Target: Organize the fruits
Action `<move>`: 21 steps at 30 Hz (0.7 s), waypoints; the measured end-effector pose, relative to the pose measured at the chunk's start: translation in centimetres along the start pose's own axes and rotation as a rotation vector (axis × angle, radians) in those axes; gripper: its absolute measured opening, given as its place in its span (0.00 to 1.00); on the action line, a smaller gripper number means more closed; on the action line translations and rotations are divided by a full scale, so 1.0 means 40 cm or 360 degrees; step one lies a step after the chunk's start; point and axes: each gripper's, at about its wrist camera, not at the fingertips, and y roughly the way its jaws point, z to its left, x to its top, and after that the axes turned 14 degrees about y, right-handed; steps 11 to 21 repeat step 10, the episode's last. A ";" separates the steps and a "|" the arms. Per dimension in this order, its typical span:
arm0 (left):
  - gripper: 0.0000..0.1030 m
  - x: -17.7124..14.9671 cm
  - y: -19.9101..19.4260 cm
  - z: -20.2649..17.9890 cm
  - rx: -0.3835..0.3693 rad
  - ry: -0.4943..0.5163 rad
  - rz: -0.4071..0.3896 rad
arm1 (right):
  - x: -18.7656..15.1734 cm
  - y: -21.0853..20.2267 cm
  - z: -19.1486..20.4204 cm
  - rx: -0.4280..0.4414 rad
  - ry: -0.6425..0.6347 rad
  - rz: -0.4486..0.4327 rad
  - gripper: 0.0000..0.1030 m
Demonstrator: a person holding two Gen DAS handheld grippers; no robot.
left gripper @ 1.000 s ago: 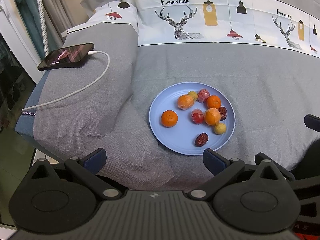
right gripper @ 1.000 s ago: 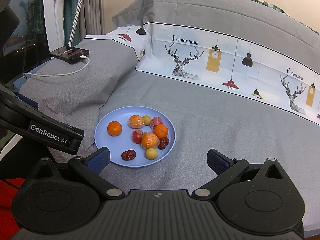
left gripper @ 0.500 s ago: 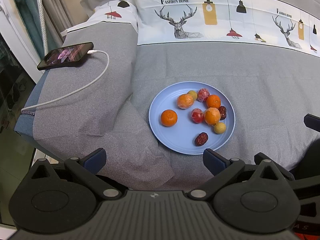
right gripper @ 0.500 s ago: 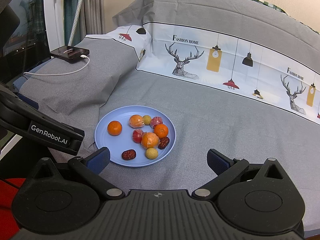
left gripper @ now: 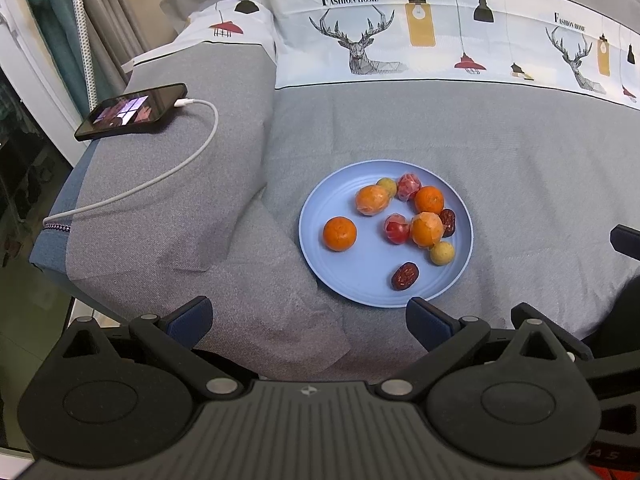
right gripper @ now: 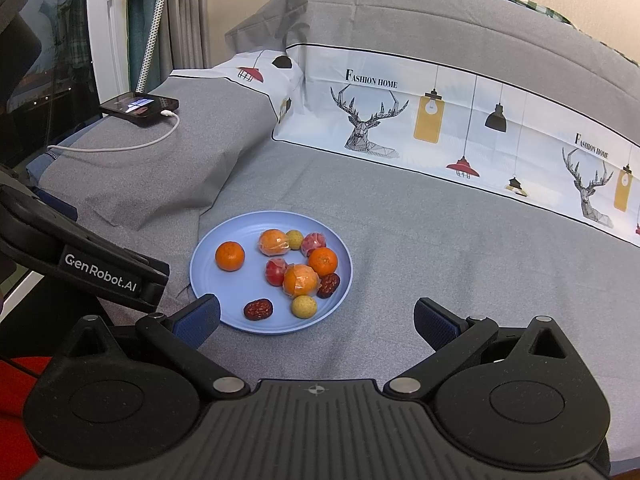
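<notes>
A light blue plate (left gripper: 360, 280) (right gripper: 224, 300) lies on the grey bed cover and holds several small fruits. A bare tangerine (left gripper: 339, 233) (right gripper: 229, 256) sits apart at the plate's left. Wrapped oranges (left gripper: 426, 229) (right gripper: 301, 280), wrapped red fruits (left gripper: 397, 229), small yellow fruits (left gripper: 441, 253) and dark red dates (left gripper: 405, 276) (right gripper: 258, 309) cluster on the right half. My left gripper (left gripper: 309, 318) hovers open just short of the plate's near edge, empty. My right gripper (right gripper: 317, 320) is open too, near the plate's near right edge, empty.
A black phone (left gripper: 132, 112) (right gripper: 139, 109) on a white charging cable (left gripper: 160, 178) rests on a grey pillow at the left. The bed's left edge drops to the floor. A deer-print band (left gripper: 400, 40) crosses the bedding behind. The left gripper's body (right gripper: 80, 256) shows in the right wrist view.
Both grippers have barely shifted; the plate sits marginally lower and nearer in the right wrist view. Nothing was taken hold of or let go.
</notes>
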 end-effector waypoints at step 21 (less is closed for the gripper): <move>1.00 -0.001 0.000 0.000 0.0032 0.0005 -0.0007 | -0.001 0.006 -0.003 0.0015 0.0009 0.0013 0.99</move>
